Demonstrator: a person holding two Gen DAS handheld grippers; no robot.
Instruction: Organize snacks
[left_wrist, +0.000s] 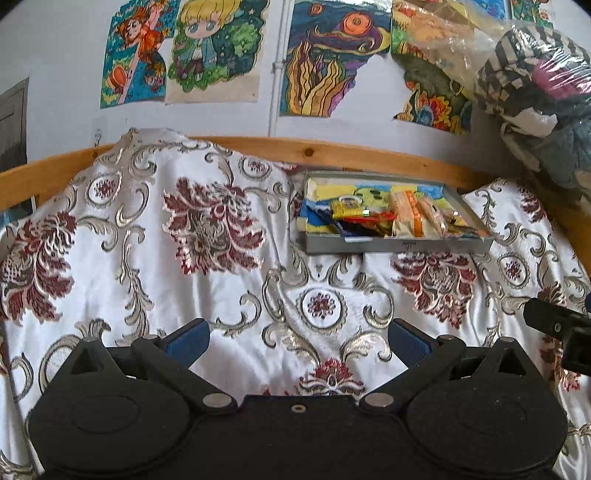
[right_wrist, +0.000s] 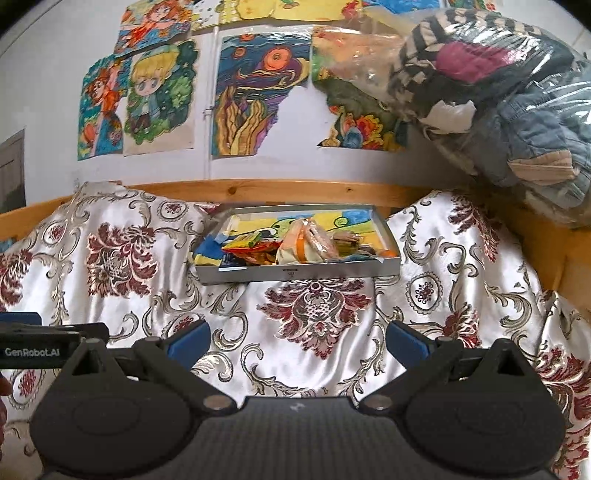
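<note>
1. Both tools are spread wide and hold nothing. The left tool (left_wrist: 297, 341) fills the bottom of its frame over the patterned bedspread (left_wrist: 147, 258); the right tool (right_wrist: 297, 341) does the same in its own view.

2. The snacks (left_wrist: 399, 218) all lie in the grey tray (left_wrist: 399, 246), which rests on the bed at centre right of the left view and dead centre of the right view, just in front of the wooden rail (right_wrist: 295, 190).

3. Inside the tray, the packets bunch toward its middle and right; the left part shows only the bright paper lining. I see no loose snack on the bedspread in either view.

4. To my eye this is either the very start or a pause between picks: neither tool is near the tray.

5. The next move looks to call for a reach forward to the tray, the right tool being better lined up with it. The wrappers overlap and look crinkly, so picking one out by an edge without dragging its neighbours will take care.

6. A clear bag of clothes (right_wrist: 509, 92) sits at upper right, out of the way.
</note>
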